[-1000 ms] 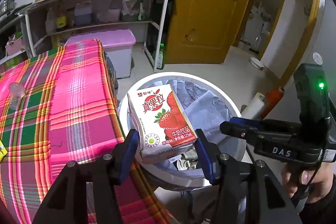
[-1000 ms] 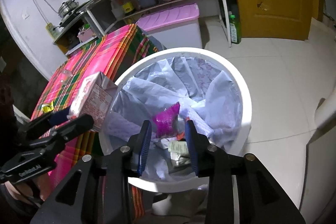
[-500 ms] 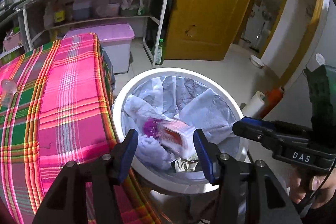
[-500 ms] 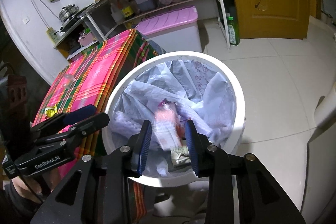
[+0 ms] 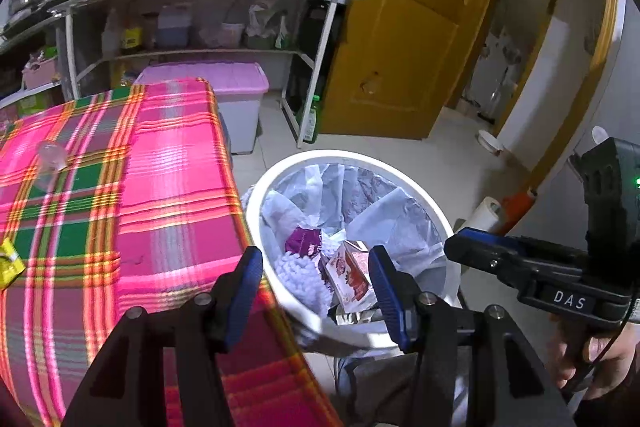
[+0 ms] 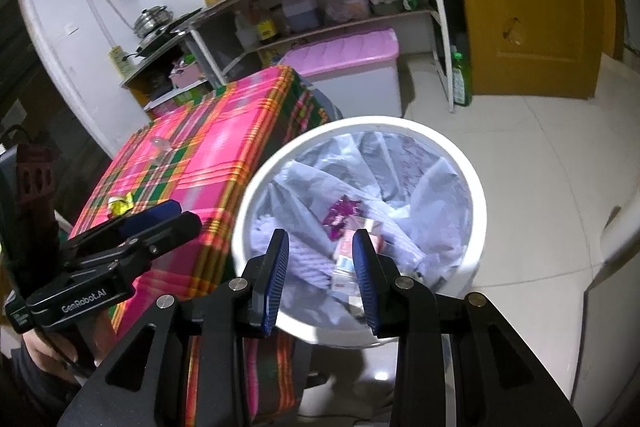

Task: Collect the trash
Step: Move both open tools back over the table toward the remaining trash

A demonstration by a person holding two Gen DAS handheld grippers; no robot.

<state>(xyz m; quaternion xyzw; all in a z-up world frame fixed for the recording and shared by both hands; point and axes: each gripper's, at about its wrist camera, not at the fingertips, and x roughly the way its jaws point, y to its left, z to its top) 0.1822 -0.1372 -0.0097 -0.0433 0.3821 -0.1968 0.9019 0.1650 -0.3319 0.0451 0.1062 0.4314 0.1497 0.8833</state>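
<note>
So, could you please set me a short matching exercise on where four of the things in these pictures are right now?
Things:
1. milk carton
2. yellow wrapper
3. green bottle
4. clear cup

Places:
A. on the floor by the shelf leg
B. inside the white bin, on the liner
C. near the middle of the plaid tablecloth
D. at the tablecloth's near left edge

Pairs: 1-B, 2-D, 3-A, 4-C
</note>
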